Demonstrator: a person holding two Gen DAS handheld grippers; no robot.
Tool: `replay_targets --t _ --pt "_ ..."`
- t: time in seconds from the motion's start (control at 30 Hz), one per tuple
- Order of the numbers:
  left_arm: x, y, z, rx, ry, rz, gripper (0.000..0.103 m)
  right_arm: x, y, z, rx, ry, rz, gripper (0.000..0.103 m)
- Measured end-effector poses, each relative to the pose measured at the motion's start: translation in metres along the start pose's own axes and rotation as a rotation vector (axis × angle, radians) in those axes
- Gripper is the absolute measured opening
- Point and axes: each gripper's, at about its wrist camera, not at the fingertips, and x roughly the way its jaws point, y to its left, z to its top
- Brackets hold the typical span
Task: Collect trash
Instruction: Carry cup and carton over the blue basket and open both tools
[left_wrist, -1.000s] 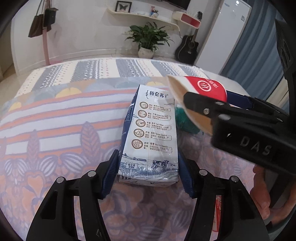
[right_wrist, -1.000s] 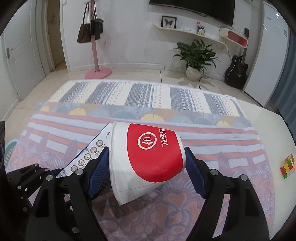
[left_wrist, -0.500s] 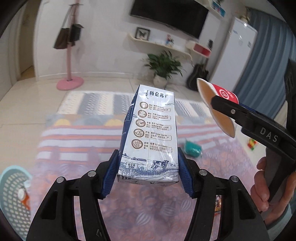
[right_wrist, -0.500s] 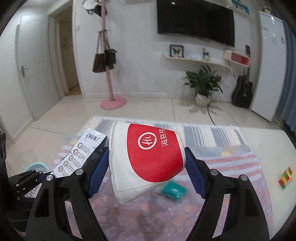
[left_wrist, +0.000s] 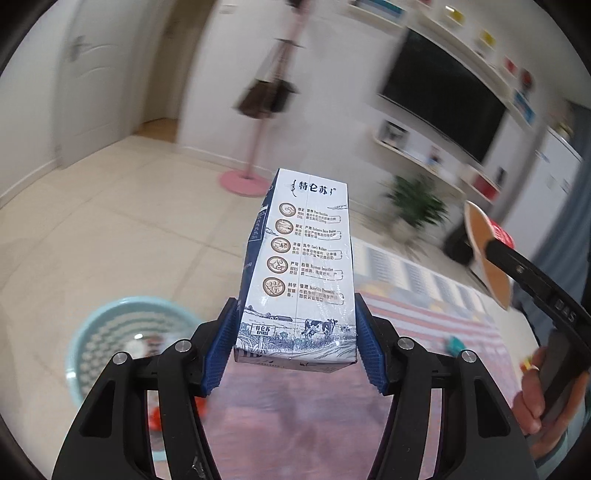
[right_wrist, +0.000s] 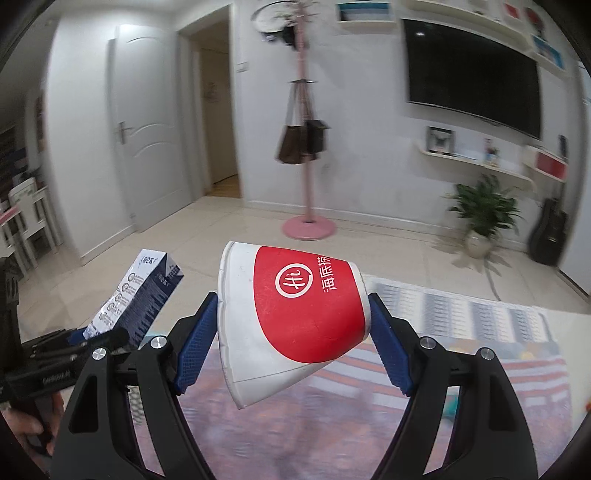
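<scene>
Two items of trash are in hand. In the left wrist view the blue pads of the left gripper (left_wrist: 295, 343) press both sides of a milk carton (left_wrist: 301, 266), gripped near its bottom end, its printed face up the centre of the frame. In the right wrist view the right gripper (right_wrist: 295, 339) has its fingers clamped on a red-and-white paper cup (right_wrist: 295, 314) lying sideways, rim to the left and base to the right; the walls look slightly squashed. Outward from the fingers, the carton shows again at the lower left of the right wrist view, and the cup at the right edge of the left wrist view, above a hand (left_wrist: 535, 398) on that tool's handle. A pale blue perforated basket (left_wrist: 92, 347) stands on the floor at the lower left of the left wrist view, some items already in it. A patterned rug (right_wrist: 461, 332) lies beneath. Judgement: the carry step is under way. The next move calls for bringing each item over the basket mouth before opening the fingers; the basket is presumed to be the bin.
</scene>
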Motion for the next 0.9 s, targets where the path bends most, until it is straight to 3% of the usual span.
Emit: replay_targets --t 0.23,0.43,0.73,0.83,0.9 --pt "-0.018 0.102 -0.008 -0.183 -0.02 0.138 0.058 0.036 0.094 -0.011 -0.113 0.053 0.106 0.075" --pt "-0.003 0.141 -0.025 -0.24 0.037 0.202 0.058 0.074 0.152 -0.042 -0.164 0.144 0.174 0.075" --pt "0.03 0.195 -0.047 -0.342 0.178 0.266 0.058 0.135 0.191 -0.091 -0.135 0.314 0.225 0.075" --pt "0.037 0.206 -0.053 -0.378 0.206 0.264 0.058 0.152 0.195 -0.105 -0.106 0.378 0.304 0.075" --pt "0.04 0.208 -0.056 -0.378 0.222 0.265 0.059 0.162 0.199 -0.112 -0.102 0.406 0.309 0.075"
